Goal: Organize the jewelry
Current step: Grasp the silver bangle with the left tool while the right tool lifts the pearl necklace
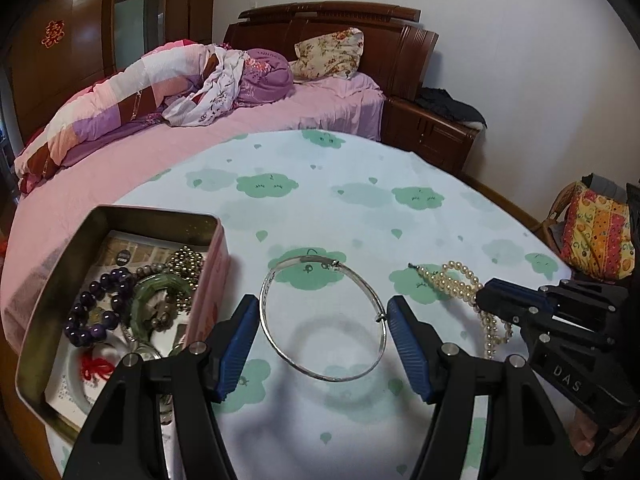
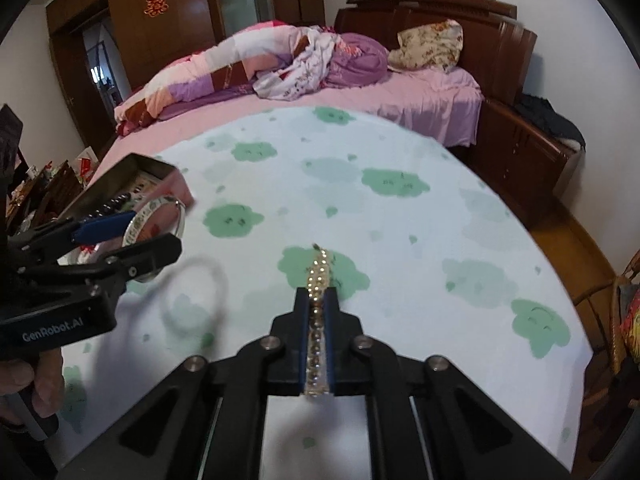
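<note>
Left claw (image 1: pixel 323 334): spread wide, gripping nothing; its blue pads flank the silver bangle (image 1: pixel 320 316) without clearly touching it.
Silver bangle: between the left claw's fingers, tilted, above its own shadow on the cloud-print cloth (image 1: pixel 360 208); what supports it cannot be told.
Right claw (image 2: pixel 319 300): clenched on the pearl strand (image 2: pixel 319 280), which runs along the slot between its pads and sticks out past the tips onto the cloth.
Pearl strand, from the left wrist view (image 1: pixel 464 284): just right of the left claw, partly looped on the cloth, its near end under the right claw.
Tin box (image 1: pixel 208 224): just left of the left claw, lid off, pink outside, metal inside.
Tin contents: a dark purple bead bracelet (image 1: pixel 98 308), a green bangle (image 1: pixel 154 300), a cluster of gold-toned beads (image 1: pixel 186 264), a red knotted cord (image 1: pixel 96 368), printed paper beneath.
Bench: covered by the cloth, carrying tin and jewelry.
Bed (image 1: pixel 280 112): beyond the bench, pink sheet, bunched quilt, floral pillow (image 1: pixel 332 54).
</note>
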`<state>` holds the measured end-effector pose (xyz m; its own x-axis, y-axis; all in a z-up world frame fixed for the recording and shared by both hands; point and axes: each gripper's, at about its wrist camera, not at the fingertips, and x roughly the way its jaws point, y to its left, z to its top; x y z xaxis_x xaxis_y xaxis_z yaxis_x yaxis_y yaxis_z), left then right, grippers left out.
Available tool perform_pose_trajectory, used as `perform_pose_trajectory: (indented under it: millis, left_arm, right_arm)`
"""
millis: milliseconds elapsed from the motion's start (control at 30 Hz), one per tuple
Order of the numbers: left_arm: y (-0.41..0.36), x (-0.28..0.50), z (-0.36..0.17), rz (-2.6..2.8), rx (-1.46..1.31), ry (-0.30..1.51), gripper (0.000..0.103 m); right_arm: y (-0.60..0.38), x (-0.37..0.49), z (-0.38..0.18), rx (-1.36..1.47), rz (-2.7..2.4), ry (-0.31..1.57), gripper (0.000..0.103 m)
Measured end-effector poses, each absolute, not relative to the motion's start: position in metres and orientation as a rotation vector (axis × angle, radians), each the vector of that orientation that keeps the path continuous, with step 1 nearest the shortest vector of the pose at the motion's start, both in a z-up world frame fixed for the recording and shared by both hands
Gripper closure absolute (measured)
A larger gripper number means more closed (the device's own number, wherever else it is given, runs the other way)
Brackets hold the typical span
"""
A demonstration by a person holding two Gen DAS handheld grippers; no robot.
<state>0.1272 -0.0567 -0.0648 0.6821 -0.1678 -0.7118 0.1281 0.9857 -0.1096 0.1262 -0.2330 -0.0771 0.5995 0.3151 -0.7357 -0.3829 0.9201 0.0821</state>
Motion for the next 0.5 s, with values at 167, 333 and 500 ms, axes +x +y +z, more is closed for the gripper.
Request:
perform_pose_trajectory:
  millis: [167, 333, 500]
  left_arm:
    - [-0.05, 0.117, -0.05, -0.167, -0.066, 0.773, 0.037]
    - [-0.042, 0.108, -0.035, -0.163, -0.078, 0.742, 0.037]
    - [-0.03, 0.099, -0.021, -0.144, -0.082, 0.715, 0.037]
  right_arm:
    - [-0.23, 0.122, -0.062, -0.076, 0.415, 0.802, 0.094]
    - [-0.225, 0.115, -0.039, -0.074, 0.433, 0.751, 0.094]
    - [-0.212, 0.107, -0.012, -0.082, 0.468, 0.686, 0.094]
